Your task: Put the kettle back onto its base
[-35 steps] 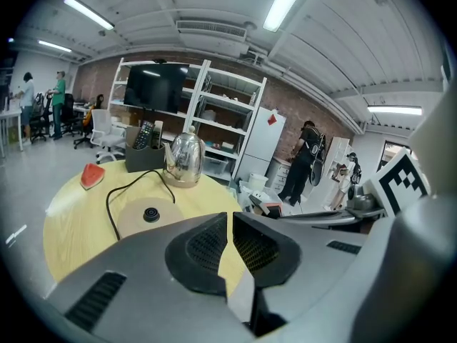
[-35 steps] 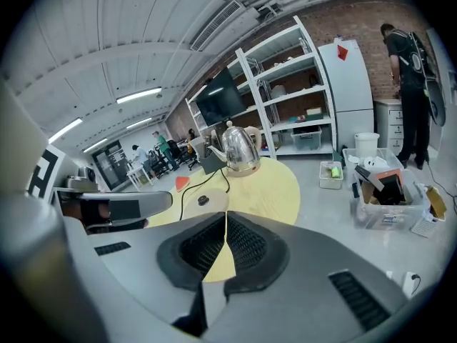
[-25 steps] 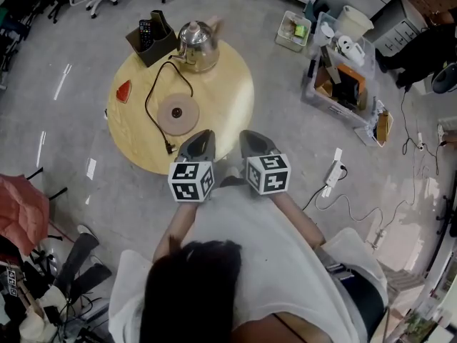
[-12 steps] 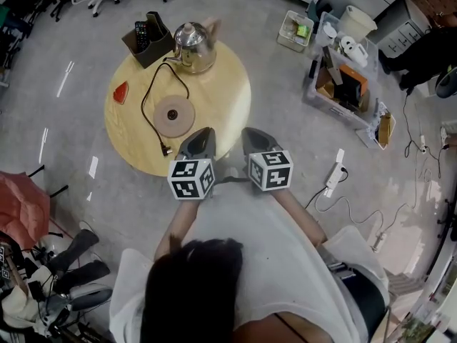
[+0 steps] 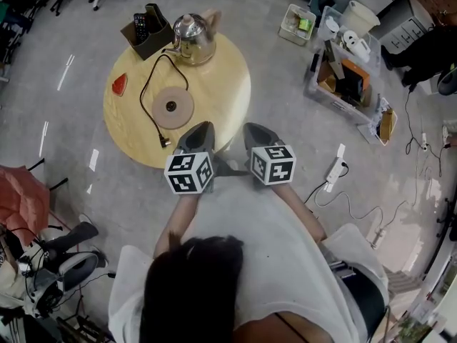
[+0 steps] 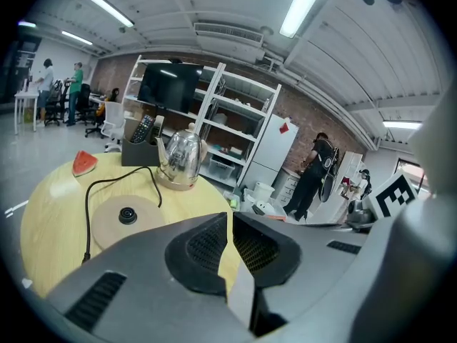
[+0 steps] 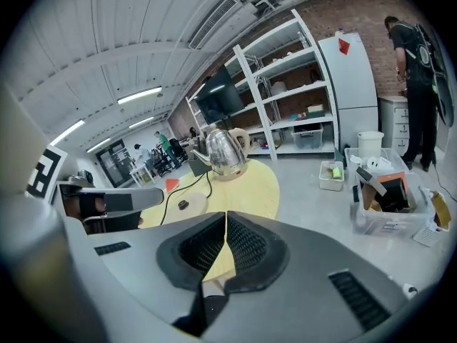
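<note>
Tabletop (image 5: pixel 228 84) of pale wood, round, stands on a grey, glossy floor (image 5: pixel 285 141) in a large workroom. The gripper views show white open shelving (image 6: pixel 239 113) against a brick wall, with a white fridge (image 6: pixel 275 148) beside it.

The kettle (image 5: pixel 194 40), shiny metal, sits upright at the far edge of the tabletop, off its base (image 5: pixel 171 107). The base is a flat tan disc lying nearer the person, well apart from the kettle. A black cord (image 5: pixel 146 91) loops from the base up toward the kettle and back down the base's left side, and its plug (image 5: pixel 164 143) rests near the near edge. A dark holder (image 5: pixel 146 28) with remote controls stands just left of the kettle, and a red wedge (image 5: pixel 120 84) lies at the tabletop's left edge.

Off to the right, a clear bin (image 5: pixel 343 77) of clutter and a power strip (image 5: pixel 333 175) are on the floor.

The left hand-held gripper (image 5: pixel 200 131) and the right hand-held gripper (image 5: pixel 255 131) hover side by side at the near rim. On each the jaws are closed together with nothing between them. The base lies between them and the kettle.
</note>
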Demonstrator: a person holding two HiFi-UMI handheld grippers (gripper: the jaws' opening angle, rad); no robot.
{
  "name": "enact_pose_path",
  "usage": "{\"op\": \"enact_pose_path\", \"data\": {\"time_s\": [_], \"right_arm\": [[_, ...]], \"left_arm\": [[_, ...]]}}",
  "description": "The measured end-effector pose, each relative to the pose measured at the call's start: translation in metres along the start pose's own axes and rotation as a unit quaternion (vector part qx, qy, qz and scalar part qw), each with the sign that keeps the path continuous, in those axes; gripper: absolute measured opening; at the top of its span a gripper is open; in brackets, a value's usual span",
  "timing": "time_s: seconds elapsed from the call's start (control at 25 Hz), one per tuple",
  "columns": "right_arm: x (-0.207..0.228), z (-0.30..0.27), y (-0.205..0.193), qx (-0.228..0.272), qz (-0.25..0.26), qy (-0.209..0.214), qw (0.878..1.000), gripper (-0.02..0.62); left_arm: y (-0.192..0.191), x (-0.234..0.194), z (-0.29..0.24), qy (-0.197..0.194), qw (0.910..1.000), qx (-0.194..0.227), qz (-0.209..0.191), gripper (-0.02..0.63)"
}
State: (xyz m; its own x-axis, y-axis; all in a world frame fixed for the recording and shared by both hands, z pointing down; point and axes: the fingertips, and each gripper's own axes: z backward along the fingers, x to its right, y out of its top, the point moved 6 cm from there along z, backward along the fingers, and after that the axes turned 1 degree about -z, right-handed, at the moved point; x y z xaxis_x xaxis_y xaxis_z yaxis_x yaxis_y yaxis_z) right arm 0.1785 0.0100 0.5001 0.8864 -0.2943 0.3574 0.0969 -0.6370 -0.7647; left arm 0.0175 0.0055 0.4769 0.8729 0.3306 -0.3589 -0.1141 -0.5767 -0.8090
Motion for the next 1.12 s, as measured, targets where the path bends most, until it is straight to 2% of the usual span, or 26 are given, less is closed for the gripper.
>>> {"op": "enact_pose_path", "data": {"time_s": [0.12,0.32,0.44,0.64,1.12], "right_arm": [[0.0011,0.0042,-0.0012,0.003,-0.006,-0.001,1.0,0.029],[-0.0032,0.0059,-0.0017,0.008,0.026,-0.006,1.0,0.029],[-0.0039,0.0072,-0.0017,0.012,0.021,0.003,1.0,0.029],[0.0023,0.0072,-0.0033,0.007,0.005,-0.006,1.0,0.029],[0.0,0.001,0.0007,0.005,0.017,-0.007,1.0,0.029]], "left_arm": [[-0.0004,0.0007,0.0046,0.002,1.0,0.005,0.006,0.045],[-0.0023,0.0011,0.0053,-0.004,0.9999,0.006,0.01,0.046],[-0.0013,0.0046,0.0049,-0.011,0.9999,0.007,0.006,0.046],[-0.0012,0.0028,0.0039,-0.012,0.9998,0.009,0.013,0.046],[-0.0001,-0.0026,0.0019,-0.007,0.9999,0.006,0.014,0.046]]}}
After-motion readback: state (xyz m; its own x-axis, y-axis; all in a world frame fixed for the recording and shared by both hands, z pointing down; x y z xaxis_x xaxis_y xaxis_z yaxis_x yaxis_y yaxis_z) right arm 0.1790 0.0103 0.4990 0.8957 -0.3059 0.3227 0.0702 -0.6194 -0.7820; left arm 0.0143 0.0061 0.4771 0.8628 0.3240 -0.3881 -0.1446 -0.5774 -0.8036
